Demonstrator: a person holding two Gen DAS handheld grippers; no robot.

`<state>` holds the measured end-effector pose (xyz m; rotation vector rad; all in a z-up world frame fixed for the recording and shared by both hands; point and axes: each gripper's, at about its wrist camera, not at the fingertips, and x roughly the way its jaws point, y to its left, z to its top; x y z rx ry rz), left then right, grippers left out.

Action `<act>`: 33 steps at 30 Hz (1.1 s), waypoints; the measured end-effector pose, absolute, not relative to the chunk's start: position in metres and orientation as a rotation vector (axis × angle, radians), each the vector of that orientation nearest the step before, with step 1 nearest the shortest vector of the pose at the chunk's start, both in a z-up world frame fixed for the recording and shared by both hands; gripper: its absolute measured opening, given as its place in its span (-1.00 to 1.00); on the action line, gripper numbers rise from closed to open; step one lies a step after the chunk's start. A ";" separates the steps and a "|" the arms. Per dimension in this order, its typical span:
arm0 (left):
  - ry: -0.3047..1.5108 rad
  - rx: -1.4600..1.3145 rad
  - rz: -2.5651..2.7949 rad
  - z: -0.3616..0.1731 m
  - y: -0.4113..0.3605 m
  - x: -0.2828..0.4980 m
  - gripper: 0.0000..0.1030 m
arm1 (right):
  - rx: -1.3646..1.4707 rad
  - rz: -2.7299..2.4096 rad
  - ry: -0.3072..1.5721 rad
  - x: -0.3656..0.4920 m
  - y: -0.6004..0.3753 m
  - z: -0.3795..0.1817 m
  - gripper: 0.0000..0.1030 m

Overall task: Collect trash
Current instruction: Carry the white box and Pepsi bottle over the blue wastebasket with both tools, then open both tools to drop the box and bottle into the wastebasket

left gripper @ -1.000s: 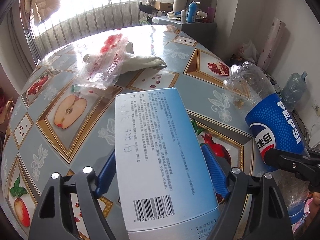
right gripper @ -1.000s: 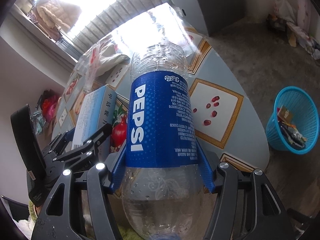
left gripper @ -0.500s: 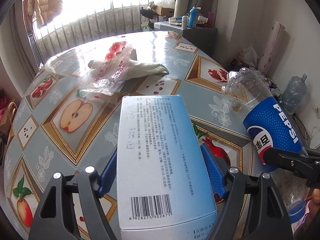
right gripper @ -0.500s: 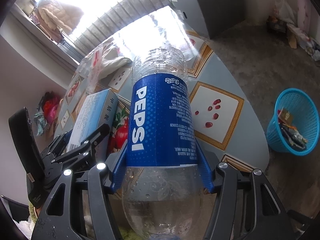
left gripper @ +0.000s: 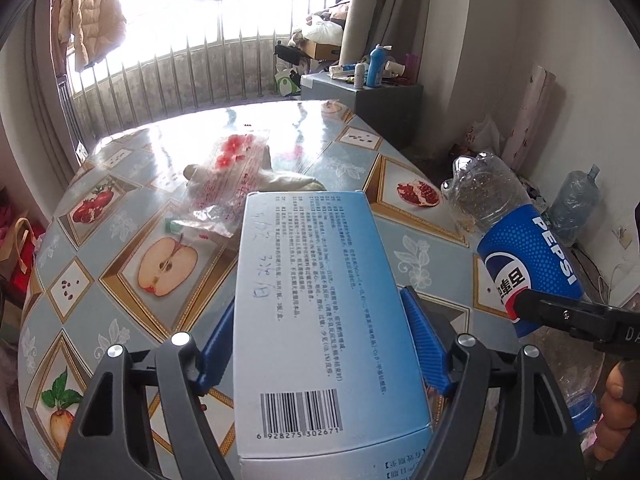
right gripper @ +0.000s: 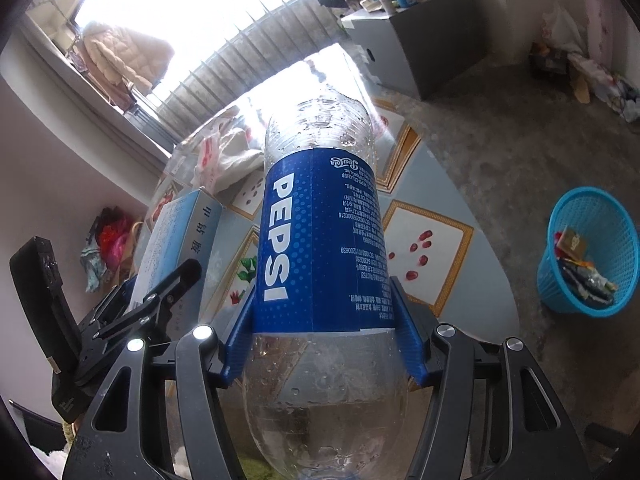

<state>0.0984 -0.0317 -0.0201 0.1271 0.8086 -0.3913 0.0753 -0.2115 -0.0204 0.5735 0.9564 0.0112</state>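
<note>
Both loads have come up off the surface since a second ago, so pickup is done and transport is next. Left hand-held gripper is clamped wide on the blue-white carton. Right hand-held gripper is clamped on the empty Pepsi bottle. The blue trash basket sits on the floor to the right; the plastic wrapper is still on the surface.

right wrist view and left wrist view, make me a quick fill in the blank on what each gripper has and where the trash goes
1. The left gripper is shut on a white and blue ____.
2. The right gripper is shut on a clear bottle whose blue label reads ____.
3. The basket on the floor beside the table, with trash already in it, is coloured ____.
4. A crumpled clear plastic bag with ____ print lies on the table.

Missing words: box; PEPSI; blue; red
</note>
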 end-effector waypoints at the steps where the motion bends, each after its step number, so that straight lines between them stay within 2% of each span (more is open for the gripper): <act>1: 0.799 0.133 -0.401 -0.016 -0.035 0.098 0.45 | 0.581 0.008 0.939 0.071 -0.214 -0.017 0.12; 8: 0.732 0.194 -0.525 0.020 -0.081 0.092 0.45 | 0.660 -0.063 0.830 0.038 -0.255 -0.005 0.12; 16: 0.769 0.279 -0.799 0.036 -0.200 0.088 0.45 | 0.829 -0.336 0.704 -0.040 -0.358 -0.013 0.12; 23: 1.020 0.408 -1.012 -0.023 -0.348 0.102 0.45 | 1.086 -0.514 0.722 -0.086 -0.427 -0.083 0.12; 30: 1.236 0.540 -1.037 -0.106 -0.472 0.119 0.47 | 1.371 -0.523 0.743 -0.076 -0.491 -0.161 0.15; 32: 1.273 0.532 -1.028 -0.123 -0.500 0.126 0.50 | 1.461 -0.522 0.751 -0.068 -0.516 -0.187 0.20; 33: 1.302 0.527 -1.019 -0.133 -0.515 0.127 0.58 | 1.496 -0.519 0.744 -0.065 -0.529 -0.200 0.23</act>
